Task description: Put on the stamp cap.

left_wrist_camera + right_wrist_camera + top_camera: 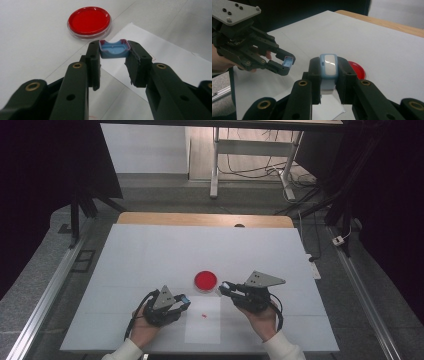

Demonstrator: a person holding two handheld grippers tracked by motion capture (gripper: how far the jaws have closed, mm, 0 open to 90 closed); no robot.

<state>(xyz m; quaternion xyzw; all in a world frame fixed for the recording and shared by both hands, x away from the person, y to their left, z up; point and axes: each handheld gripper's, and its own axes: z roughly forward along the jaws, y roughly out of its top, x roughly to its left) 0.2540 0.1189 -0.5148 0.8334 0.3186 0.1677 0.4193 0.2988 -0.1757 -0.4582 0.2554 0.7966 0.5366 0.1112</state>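
Black jaws of the right gripper point(328, 75) are sitting closest to the lens, pinching a light-blue capsule-shaped body with a white face point(329, 65), its long axis standing up along the jaws. Left gripper point(284, 63) is hanging off to the left in that view, tips aimed toward the right one, clamping a small blue cap point(114, 49) by its sides; the cap's hollow side is facing back toward the left gripper's own camera. Key relation, as I'm reading it: cap and body are sitting well apart, with bare white table sheet point(150, 255) between them, and the two parts aren't lined up yet, so whichever hand closes the gap is also needing to turn its part to match. Both hands are looking about equally placed for that. Red-filled petri dish point(205, 280) is lying on the sheet just beyond the grippers, nearer the right one and close to the line between the tips, so that's the thing to avoid clipping. A smaller white paper point(204, 321) with a tiny red mark point(204, 314) is lying between the hands, flat, not obstructing.
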